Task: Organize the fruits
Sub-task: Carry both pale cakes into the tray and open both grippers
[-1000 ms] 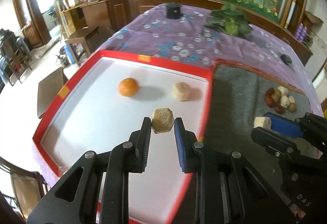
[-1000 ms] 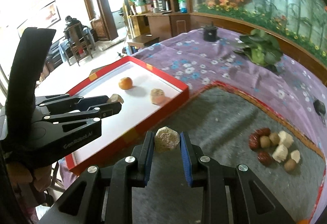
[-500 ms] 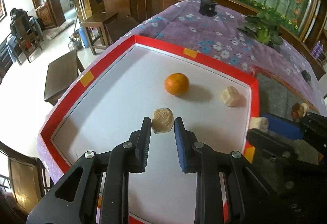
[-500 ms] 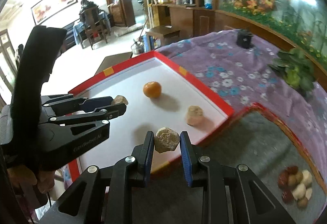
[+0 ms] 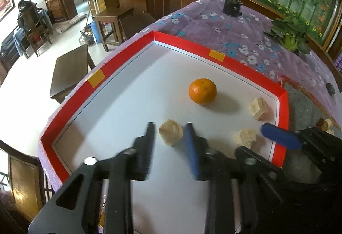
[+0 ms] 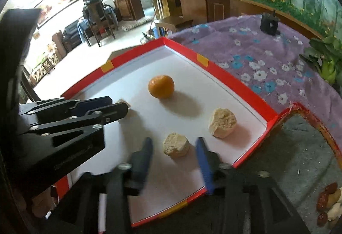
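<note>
A red-rimmed white tray (image 5: 220, 56) holds an orange (image 5: 202, 91) and a pale dried-fruit chunk (image 5: 258, 108) near its right wall. My left gripper (image 5: 170, 127) is low over the tray floor, its jaws opening. A tan chunk (image 5: 171, 132) lies between them, and a gap shows at the black finger. My right gripper (image 6: 173, 140) is also opening, with another pale chunk (image 6: 176, 145) resting on the tray between its fingers, clear of both pads. In the right wrist view the orange (image 6: 161, 86) and the loose chunk (image 6: 222, 119) lie beyond it.
A grey mat (image 6: 299, 148) to the right of the tray carries a small pile of red dates and pale pieces (image 6: 329, 204). On the purple flowered cloth (image 5: 213, 26) stand a black cup (image 5: 232, 6) and leafy greens (image 5: 288, 35). Chairs and a bench stand beyond the table's left edge.
Both grippers have come in low over the white tray. Their jaws, which were shut on a chunk each, have spread, and the two chunks now lie on the tray floor.
</note>
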A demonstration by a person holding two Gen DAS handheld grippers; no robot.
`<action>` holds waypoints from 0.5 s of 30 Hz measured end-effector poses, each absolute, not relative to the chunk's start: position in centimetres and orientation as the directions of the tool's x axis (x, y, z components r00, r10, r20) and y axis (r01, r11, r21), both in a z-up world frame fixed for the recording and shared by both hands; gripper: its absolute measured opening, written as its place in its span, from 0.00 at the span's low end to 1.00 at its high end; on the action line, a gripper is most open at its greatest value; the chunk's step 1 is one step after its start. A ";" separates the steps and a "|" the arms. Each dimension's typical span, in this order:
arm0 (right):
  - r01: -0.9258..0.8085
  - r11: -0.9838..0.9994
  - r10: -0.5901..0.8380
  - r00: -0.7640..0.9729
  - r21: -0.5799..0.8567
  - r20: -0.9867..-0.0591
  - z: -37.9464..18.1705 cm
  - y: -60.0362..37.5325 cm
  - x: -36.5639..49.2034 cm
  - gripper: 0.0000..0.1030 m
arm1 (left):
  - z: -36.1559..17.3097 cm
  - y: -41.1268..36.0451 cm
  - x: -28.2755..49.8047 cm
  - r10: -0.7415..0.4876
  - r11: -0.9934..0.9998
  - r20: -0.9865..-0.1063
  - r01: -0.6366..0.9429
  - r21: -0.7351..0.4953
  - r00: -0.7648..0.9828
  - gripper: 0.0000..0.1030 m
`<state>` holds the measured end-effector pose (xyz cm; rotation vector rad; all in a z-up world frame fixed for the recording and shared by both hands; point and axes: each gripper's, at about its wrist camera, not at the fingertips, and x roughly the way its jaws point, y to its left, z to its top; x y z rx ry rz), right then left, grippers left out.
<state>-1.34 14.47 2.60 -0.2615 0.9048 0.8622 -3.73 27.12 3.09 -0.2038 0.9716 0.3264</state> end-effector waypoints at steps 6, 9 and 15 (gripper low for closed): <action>-0.739 0.664 0.567 0.400 0.112 -0.720 4.4 11.8 -3.0 0.45 | 4.7 25.9 -4.3 0.209 0.934 -0.797 -0.356 -0.008 0.566 0.54; -0.700 0.708 0.556 0.468 0.097 -0.687 5.5 9.4 -3.5 0.56 | 5.4 24.6 -4.4 0.201 0.944 -0.786 -0.331 -0.005 0.585 0.54; -0.618 0.776 0.541 0.551 0.124 -0.635 7.2 3.7 -4.5 0.63 | 6.4 20.6 -4.5 0.177 0.964 -0.768 -0.267 0.009 0.616 0.54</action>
